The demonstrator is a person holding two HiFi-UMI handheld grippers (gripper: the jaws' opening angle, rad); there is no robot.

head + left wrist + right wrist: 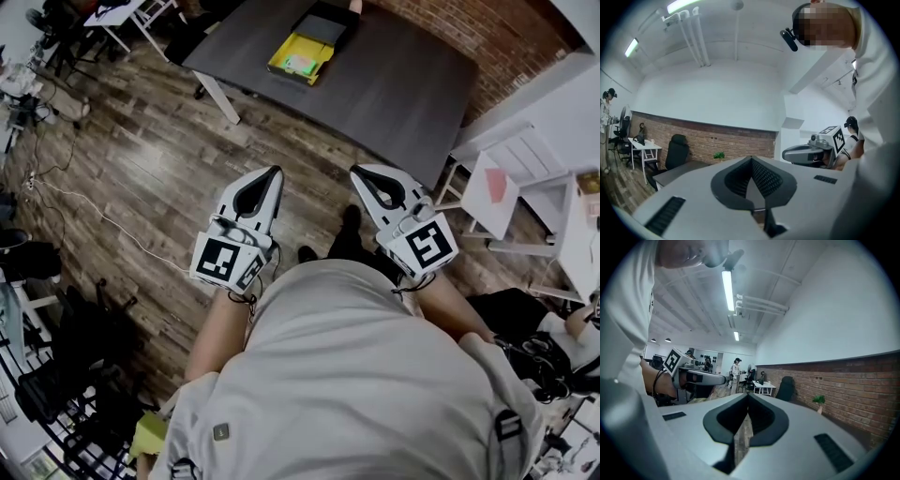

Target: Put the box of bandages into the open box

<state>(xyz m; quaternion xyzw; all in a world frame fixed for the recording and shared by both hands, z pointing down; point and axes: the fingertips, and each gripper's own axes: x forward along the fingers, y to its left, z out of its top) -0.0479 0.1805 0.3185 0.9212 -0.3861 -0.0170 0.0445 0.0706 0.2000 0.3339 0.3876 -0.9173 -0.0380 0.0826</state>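
Observation:
A dark table [394, 89] stands far ahead at the top of the head view. On it lies an open box [314, 39] with a black inside and a yellow flap. A small greenish pack [301, 64], perhaps the box of bandages, rests on that flap. Both grippers are held close to the body over the wooden floor, well short of the table. The left gripper [275, 172] [751, 158] has its jaws together with nothing between them. The right gripper [356, 172] [747, 394] is likewise shut and empty. Each gripper view points upward at the room and shows the other gripper [806, 152] [701, 377].
White folding furniture [511, 178] stands at the right of the floor. Cables [84, 211] run across the floor at the left beside dark gear [56, 366]. A brick wall [487, 33] lies behind the table. A black office chair [675, 147] sits by it. People [736, 373] stand farther off.

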